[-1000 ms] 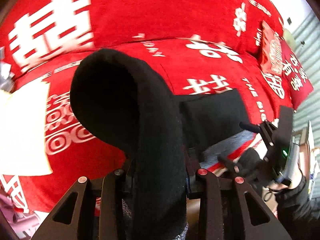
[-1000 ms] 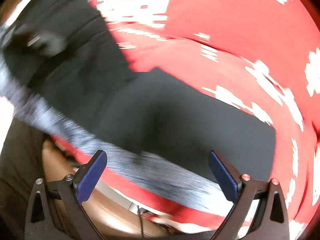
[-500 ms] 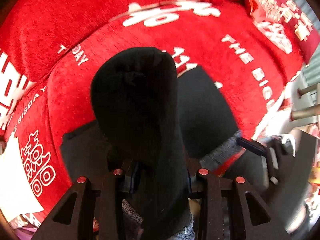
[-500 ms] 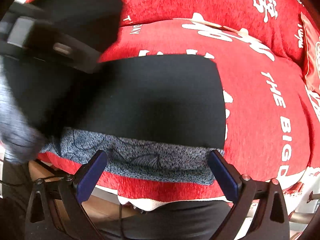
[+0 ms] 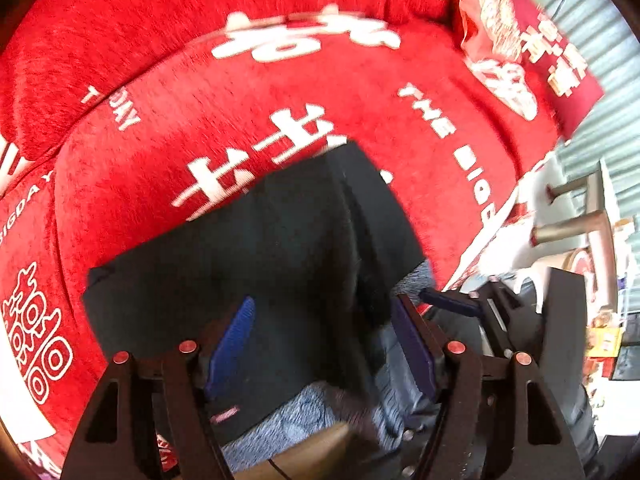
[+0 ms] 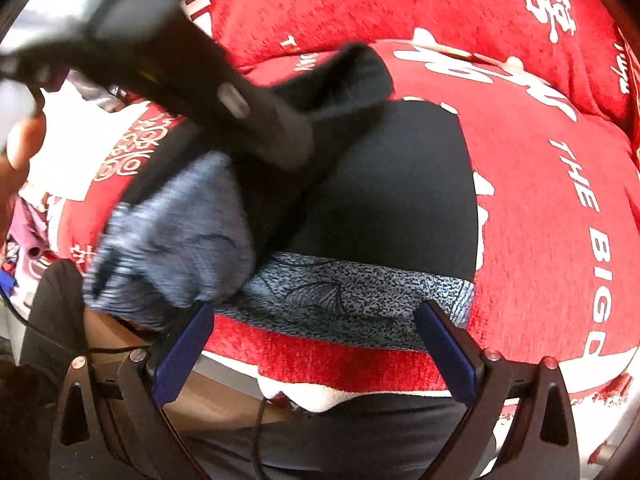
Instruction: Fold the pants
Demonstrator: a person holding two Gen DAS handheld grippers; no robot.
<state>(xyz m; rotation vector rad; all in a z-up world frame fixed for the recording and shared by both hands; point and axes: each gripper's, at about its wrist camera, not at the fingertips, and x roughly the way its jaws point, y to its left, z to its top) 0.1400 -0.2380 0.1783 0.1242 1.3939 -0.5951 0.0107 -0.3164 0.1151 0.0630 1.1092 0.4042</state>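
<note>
The black pants [image 5: 260,252] lie folded on a red sofa seat [image 5: 360,92], with a grey-blue speckled waistband [image 6: 360,292] along the front edge. My left gripper [image 5: 324,340] is open just above the folded pants, nothing between its blue pads. In the right wrist view the left gripper's body [image 6: 192,72] hangs over the left part of the pants [image 6: 400,188], where a black flap and grey lining are bunched up. My right gripper [image 6: 316,344] is open and empty at the sofa's front edge, just below the waistband.
The sofa cover is red with white characters and lettering. A red printed cushion [image 5: 516,40] stands at the back right. A metal frame [image 5: 580,220] and clutter are off the sofa's right end. A white sheet [image 6: 72,140] lies on the seat to the left.
My left gripper was shut on a raised black pant fold; it has swung the fold over onto the pants and opened, letting go. The right gripper stayed open by the waistband.
</note>
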